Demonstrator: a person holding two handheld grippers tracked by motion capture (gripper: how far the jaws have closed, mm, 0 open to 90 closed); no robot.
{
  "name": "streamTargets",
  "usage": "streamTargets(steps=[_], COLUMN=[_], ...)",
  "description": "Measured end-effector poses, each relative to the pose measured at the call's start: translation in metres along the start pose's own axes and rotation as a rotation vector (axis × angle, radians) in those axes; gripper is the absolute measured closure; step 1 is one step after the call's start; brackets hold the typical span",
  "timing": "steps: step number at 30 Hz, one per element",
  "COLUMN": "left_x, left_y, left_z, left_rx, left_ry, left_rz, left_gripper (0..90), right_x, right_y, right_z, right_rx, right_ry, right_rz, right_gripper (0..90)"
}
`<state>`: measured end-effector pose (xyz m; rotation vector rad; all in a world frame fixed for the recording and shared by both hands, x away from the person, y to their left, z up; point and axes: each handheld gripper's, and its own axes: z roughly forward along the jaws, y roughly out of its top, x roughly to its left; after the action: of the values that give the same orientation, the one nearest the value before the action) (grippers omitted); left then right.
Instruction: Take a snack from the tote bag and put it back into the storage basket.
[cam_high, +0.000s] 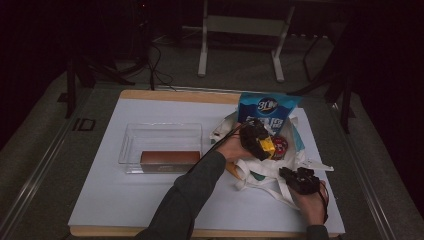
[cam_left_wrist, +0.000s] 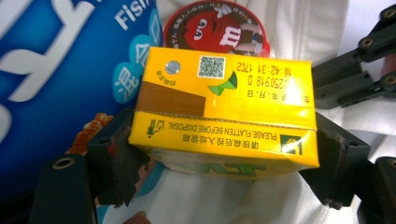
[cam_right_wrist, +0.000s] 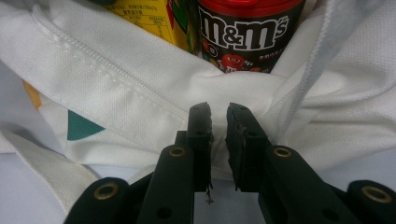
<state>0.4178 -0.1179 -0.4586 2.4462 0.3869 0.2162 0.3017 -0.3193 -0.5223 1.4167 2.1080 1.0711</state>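
Observation:
My left gripper (cam_high: 260, 141) is shut on a yellow drink carton (cam_left_wrist: 224, 116), its pads pressing the carton's two ends, just above the mouth of a white tote bag (cam_high: 260, 172). A red-lidded M&M's can (cam_left_wrist: 215, 30) stands in the bag right beside the carton. Behind them leans a blue snack bag (cam_high: 267, 111). Near the board's front right, my right gripper (cam_right_wrist: 218, 116) pinches a fold of the tote bag's white cloth (cam_right_wrist: 116, 93), jaws almost together. The can (cam_right_wrist: 243, 32) and the carton (cam_right_wrist: 149, 18) show past that fold.
A clear plastic tray (cam_high: 160, 132) holding a brown box (cam_high: 169, 157) sits left of the bag on the white board (cam_high: 125, 200). The tote's straps trail toward the front edge. Dark floor and table legs lie beyond the board.

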Motion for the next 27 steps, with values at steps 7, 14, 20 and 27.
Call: streamTargets(steps=[7, 14, 20, 27], left_x=[-0.0003, -0.0022, -0.0038, -0.0041], left_y=[0.0001, -0.0003, -0.0023, -0.0018], left_z=[0.0039, 0.0052, 0.0039, 0.0032], left_rx=[0.012, 0.024, 0.017, 0.02], left_ry=[0.009, 0.011, 0.015, 0.019], left_rz=[0.003, 0.005, -0.01, -0.028], left_gripper=[25.4, 27.0, 28.3, 28.5], right_x=[0.0, -0.0002, -0.0002, -0.0004], right_y=[-0.0001, -0.0002, -0.0004, -0.0008], right_z=[0.0001, 0.0002, 0.0003, 0.0004], right_rx=[0.0, 0.001, 0.001, -0.001], right_ry=[-0.001, 0.0, 0.001, 0.003], right_rz=[-0.001, 0.0, -0.001, 0.002], right_gripper=[79.5, 79.4, 79.4, 79.4])
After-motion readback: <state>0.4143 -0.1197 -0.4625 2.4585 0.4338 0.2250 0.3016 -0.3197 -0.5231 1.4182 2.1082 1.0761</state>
